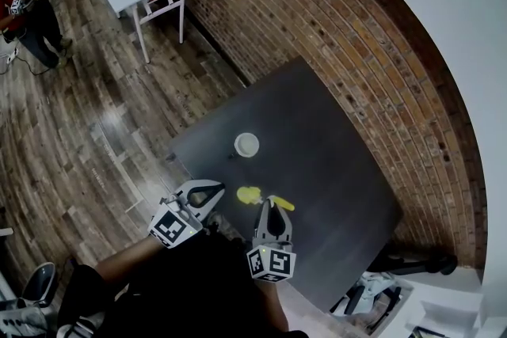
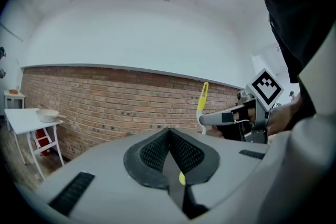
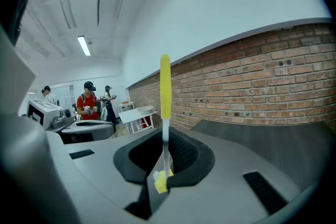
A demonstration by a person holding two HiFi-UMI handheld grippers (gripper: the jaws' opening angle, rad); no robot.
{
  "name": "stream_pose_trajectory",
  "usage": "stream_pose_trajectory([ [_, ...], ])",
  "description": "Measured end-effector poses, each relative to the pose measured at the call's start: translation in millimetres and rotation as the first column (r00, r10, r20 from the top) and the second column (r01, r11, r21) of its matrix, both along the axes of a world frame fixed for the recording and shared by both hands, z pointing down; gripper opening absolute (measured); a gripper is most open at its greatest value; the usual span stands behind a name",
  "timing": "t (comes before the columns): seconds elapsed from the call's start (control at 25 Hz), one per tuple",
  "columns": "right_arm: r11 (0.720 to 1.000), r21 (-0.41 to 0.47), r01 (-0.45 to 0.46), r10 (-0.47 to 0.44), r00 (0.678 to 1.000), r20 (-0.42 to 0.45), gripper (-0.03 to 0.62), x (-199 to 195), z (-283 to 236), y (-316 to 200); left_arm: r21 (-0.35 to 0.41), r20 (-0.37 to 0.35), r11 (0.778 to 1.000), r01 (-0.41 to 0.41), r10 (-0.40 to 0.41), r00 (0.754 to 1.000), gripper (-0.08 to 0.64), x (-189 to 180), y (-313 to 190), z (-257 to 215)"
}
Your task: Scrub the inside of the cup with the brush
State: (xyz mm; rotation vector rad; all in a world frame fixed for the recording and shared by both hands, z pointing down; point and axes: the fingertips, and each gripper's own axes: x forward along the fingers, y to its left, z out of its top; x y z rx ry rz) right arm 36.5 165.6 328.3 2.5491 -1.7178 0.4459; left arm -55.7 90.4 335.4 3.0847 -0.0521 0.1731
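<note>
**Status.** The brush [image 3: 165,86] is in hand. Scrubbing has not begun.

**Right tool.** The right tool [image 3: 165,136] is clamped on the white stem of the brush. The yellow handle end stands up above the jaws, and a short yellow and white end shows below them.

**Left tool.** The left tool [image 2: 169,135] holds its jaws together, pad against pad. A small yellow sliver shows low in the seam. It may be the brush seen beyond the jaws rather than something gripped, and the view does not settle this. The left tool carries neither the cup nor the brush handle.

**Cup.** The cup [image 1: 246,144] stands upright on the table [image 1: 341,170], mouth up. It sits a little in from the near edge, toward the left corner. It is apart from both tools, which hang over the near edge. Nothing touches it or steadies it.

**Step in hand.** This is judged to be the approach: brush grasped, cup not yet reached.

**Next move, requirements.**
1. Part the jaws of the left tool and bring it to the cup wall or rim to hold the cup steady. A light, unheld cup is likely to slide or tip under brush pressure.
2. Carry the right tool forward over the cup.
3. Turn the brush so that its working end points down into the mouth.
4. Lower it inside along the wall before any scrubbing stroke.
</note>
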Motion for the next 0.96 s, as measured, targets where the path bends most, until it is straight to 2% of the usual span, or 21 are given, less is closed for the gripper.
stream_pose_trajectory([
  [0.8,0.999,0.009,0.051,-0.05,0.999,-0.014,0.049,1,-5,-9,-0.004,-0.027,1.0,0.023,-0.023,0.999,0.032,5,-6,-3],
  [0.96,0.999,0.016,0.052,-0.051,0.999,-0.016,0.049,-2,-7,-11,0.009,-0.013,1.0,0.02,-0.02,1.0,0.032,1,-9,-3],
])
